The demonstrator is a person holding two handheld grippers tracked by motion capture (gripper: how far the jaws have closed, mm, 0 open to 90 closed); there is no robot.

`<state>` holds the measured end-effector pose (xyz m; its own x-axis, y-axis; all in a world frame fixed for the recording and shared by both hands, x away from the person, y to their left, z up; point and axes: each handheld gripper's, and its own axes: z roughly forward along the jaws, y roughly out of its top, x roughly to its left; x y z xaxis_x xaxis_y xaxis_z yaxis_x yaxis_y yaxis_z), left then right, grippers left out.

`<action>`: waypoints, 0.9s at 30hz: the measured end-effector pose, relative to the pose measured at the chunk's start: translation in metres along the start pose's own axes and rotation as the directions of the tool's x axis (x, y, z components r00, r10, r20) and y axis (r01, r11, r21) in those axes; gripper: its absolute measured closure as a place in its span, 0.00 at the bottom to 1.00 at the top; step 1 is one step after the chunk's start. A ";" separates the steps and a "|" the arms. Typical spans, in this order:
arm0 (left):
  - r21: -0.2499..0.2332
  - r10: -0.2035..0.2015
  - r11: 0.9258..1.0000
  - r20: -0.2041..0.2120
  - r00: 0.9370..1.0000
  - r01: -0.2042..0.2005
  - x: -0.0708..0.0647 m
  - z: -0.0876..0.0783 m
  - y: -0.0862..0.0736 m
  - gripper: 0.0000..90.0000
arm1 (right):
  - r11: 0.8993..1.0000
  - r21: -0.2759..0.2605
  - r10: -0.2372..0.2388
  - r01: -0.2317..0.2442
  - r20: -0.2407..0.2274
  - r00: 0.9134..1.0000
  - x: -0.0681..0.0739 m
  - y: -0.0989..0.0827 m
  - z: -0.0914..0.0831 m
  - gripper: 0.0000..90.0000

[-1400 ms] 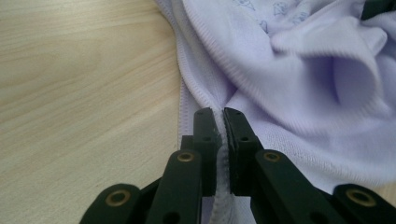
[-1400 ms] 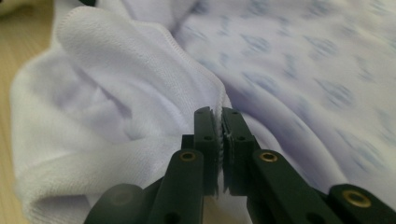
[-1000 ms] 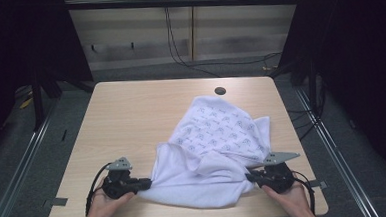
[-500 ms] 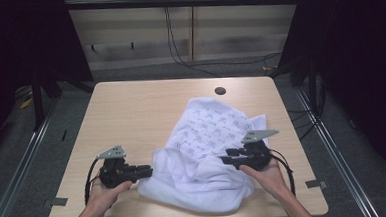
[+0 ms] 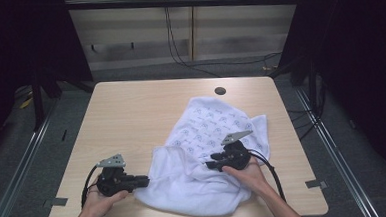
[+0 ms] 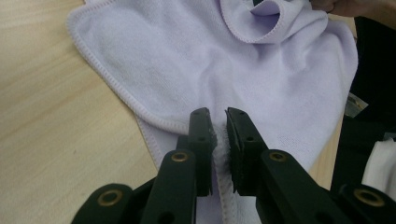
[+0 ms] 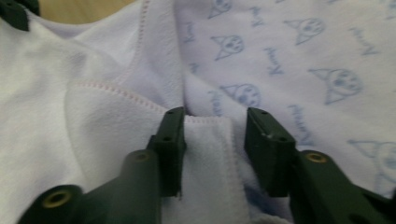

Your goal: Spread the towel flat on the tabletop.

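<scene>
A white towel (image 5: 202, 138) printed with pale blue cat faces lies crumpled on the right half of the wooden table (image 5: 131, 116). My left gripper (image 5: 147, 181) lies at the towel's near left edge. In the left gripper view its jaws (image 6: 219, 116) have just been closing and pinch the stitched hem of the towel (image 6: 187, 60). My right gripper (image 5: 209, 165) rests on top of the towel's middle, pointing left. Its jaws (image 7: 214, 116) have just been closing too, but still stand apart around a raised fold of the towel (image 7: 280, 56), with a gap at the right pad.
A dark round cable hole (image 5: 220, 91) sits near the table's far edge, beyond the towel. The towel's near edge reaches almost to the table's front edge. Black curtains and metal rails flank the table, and cables hang at the back wall.
My right gripper has left the towel's near right corner and moved left onto the towel's middle, with its jaws wider. The left gripper has stayed at the near left edge.
</scene>
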<state>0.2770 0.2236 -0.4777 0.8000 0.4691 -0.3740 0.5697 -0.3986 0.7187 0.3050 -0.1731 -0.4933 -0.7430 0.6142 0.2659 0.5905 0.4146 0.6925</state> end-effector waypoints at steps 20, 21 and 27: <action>-0.088 0.001 0.996 -0.182 0.983 -0.017 0.035 0.028 0.032 0.83 | 0.990 -0.139 0.055 -0.036 0.136 0.989 -0.009 -0.026 -0.077 0.98; -0.077 -0.005 0.997 -0.191 0.982 -0.010 0.041 0.035 0.036 0.83 | 0.990 -0.139 0.055 -0.036 0.136 0.989 -0.009 -0.026 -0.077 0.98; 0.021 0.094 0.996 -0.159 0.983 -0.092 0.036 0.075 0.041 0.92 | 0.988 -0.140 0.094 -0.071 0.169 0.981 -0.017 -0.041 -0.076 0.98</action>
<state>0.3436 0.1649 -0.5062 0.8100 0.5487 -0.2070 0.4979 -0.4567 0.7372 0.2700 -0.2517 -0.4752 -0.6204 0.7548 0.2129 0.5915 0.2721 0.7590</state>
